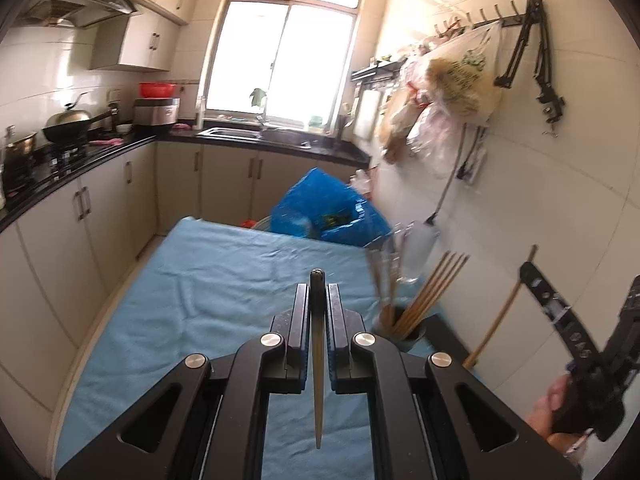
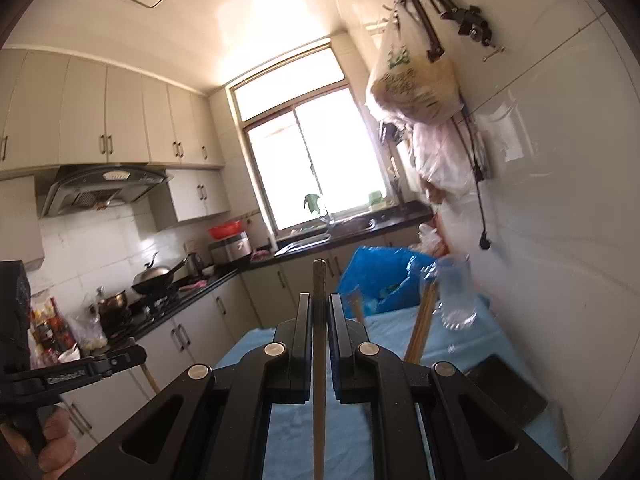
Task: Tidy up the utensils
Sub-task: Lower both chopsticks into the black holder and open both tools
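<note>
My left gripper point(image 1: 318, 292) is shut on a wooden chopstick point(image 1: 318, 360) with a dark end, held above the blue cloth point(image 1: 200, 292). To its right a dark holder point(image 1: 408, 334) stands on the cloth with several chopsticks point(image 1: 434, 292) leaning out of it. My right gripper point(image 2: 319, 300) is shut on another wooden chopstick point(image 2: 319, 360), raised over the blue cloth point(image 2: 360, 420). In the right wrist view the chopsticks in the holder point(image 2: 420, 320) rise just right of the fingers; the holder itself is hidden. The other gripper, held by a hand, shows at each view's edge.
A clear glass point(image 2: 456, 292) stands by the tiled wall behind the holder. A blue plastic bag point(image 1: 328, 208) sits at the table's far end. A black box point(image 2: 508, 388) lies at the table's right edge. Bags point(image 1: 448, 84) hang on the wall; counters run on the left.
</note>
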{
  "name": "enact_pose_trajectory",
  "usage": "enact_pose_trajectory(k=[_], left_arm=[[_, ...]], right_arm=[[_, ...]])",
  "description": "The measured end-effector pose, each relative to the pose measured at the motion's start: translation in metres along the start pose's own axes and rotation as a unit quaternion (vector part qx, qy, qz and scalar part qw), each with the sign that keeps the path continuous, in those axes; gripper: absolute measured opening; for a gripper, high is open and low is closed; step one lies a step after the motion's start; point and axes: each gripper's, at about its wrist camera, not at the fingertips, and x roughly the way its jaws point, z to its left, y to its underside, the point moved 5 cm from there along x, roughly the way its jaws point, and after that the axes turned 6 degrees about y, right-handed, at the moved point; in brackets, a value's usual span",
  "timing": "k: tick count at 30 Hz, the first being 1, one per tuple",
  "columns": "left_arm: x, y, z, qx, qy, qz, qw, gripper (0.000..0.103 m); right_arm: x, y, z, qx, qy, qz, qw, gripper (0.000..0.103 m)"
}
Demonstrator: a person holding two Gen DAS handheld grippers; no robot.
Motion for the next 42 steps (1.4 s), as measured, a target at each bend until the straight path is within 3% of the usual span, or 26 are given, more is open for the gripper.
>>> enact_pose_trajectory(k=[11, 14, 23, 29, 31, 33, 34, 37, 41, 42], left_arm=[[0.043, -0.08, -0.063, -0.002, 0.058, -0.04, 0.9975, 0.007], [0.065, -0.091, -0.072, -0.002, 0.056, -0.053, 0.997, 0.007], [0.145, -0.07, -0.064, -0.015, 0.049, -0.008, 0.9987, 0.007], [0.157, -0.049, -0.057, -0.016, 0.049, 0.02, 0.9985, 0.007], [0.153, -0.048, -0.055, -0.018, 0.052, 0.022, 0.9982, 0.011], [0.144, -0.05, -0.054, -0.021, 0.054, 0.019, 0.9981, 0.037], [0.138, -0.051, -0.053, -0.022, 0.054, 0.012, 0.9982, 0.042], [0.115, -0.056, -0.051, -0.018, 0.051, -0.008, 0.9985, 0.045], [0.077, -0.053, -0.044, -0.015, 0.047, -0.027, 0.9984, 0.075], [0.066, -0.048, -0.041, -0.01, 0.039, -0.034, 0.9986, 0.077]], right_arm=[[0.047, -0.069, -0.032, 0.007, 0.05, -0.047, 0.998, 0.008], [0.061, -0.08, -0.035, -0.015, 0.076, -0.072, 0.994, 0.008], [0.11, -0.061, -0.048, -0.034, 0.081, -0.053, 0.995, 0.008], [0.118, -0.034, -0.057, -0.033, 0.079, -0.023, 0.996, 0.009], [0.113, -0.032, -0.058, -0.031, 0.08, -0.02, 0.996, 0.015], [0.107, -0.036, -0.058, -0.029, 0.08, -0.02, 0.996, 0.03], [0.102, -0.039, -0.058, -0.027, 0.081, -0.023, 0.996, 0.043], [0.084, -0.05, -0.056, -0.024, 0.079, -0.039, 0.996, 0.049], [0.048, -0.059, -0.054, -0.015, 0.085, -0.056, 0.995, 0.068], [0.036, -0.06, -0.054, -0.013, 0.088, -0.061, 0.994, 0.072]])
